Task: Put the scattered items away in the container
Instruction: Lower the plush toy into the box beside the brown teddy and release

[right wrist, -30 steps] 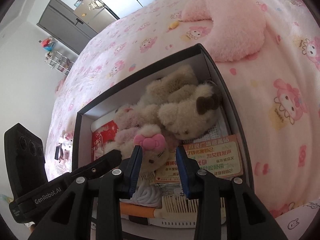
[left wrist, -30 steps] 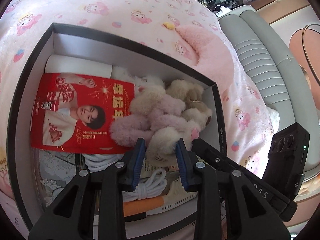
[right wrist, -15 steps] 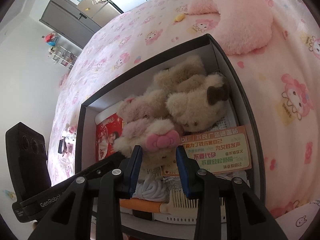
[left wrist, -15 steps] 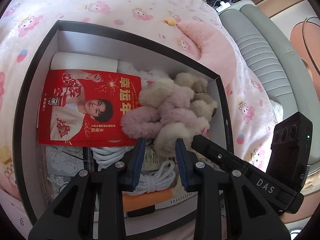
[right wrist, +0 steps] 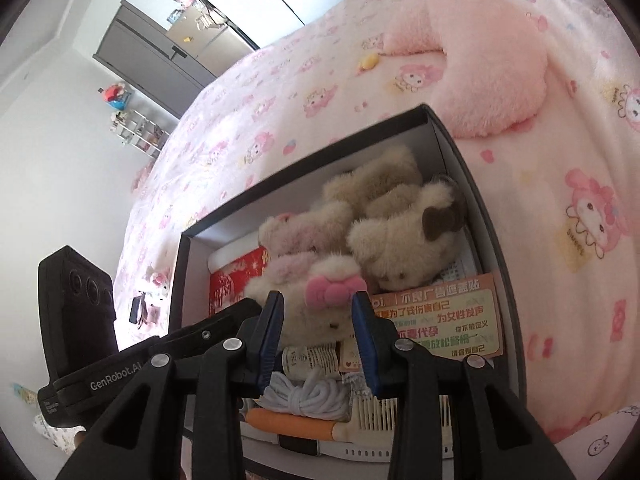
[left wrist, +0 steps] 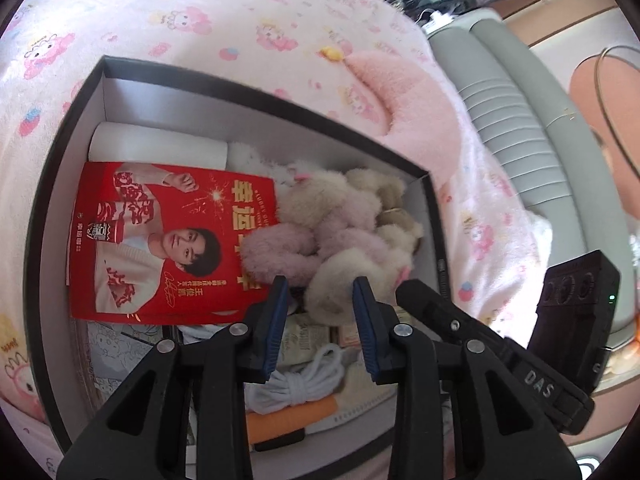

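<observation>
- Both grippers hover over the black box [left wrist: 60, 168] on the bed [right wrist: 540, 280], nearly full now.
- Left gripper [left wrist: 320, 312]: fingers spread wide, holding nothing, above the pink-and-cream plush pile [left wrist: 340, 236].
- Right gripper [right wrist: 318, 320]: fingers parted too, empty, framing the pink-bow plush [right wrist: 324, 300], probably not touching it.
- Inside: red poster card [left wrist: 160, 240], white rope coil [right wrist: 304, 396], comb [right wrist: 400, 420].
- Risk: the plush heap sits high; a nudge could tip 1 over the rim.
- The 2 grippers are close and could knock together.
</observation>
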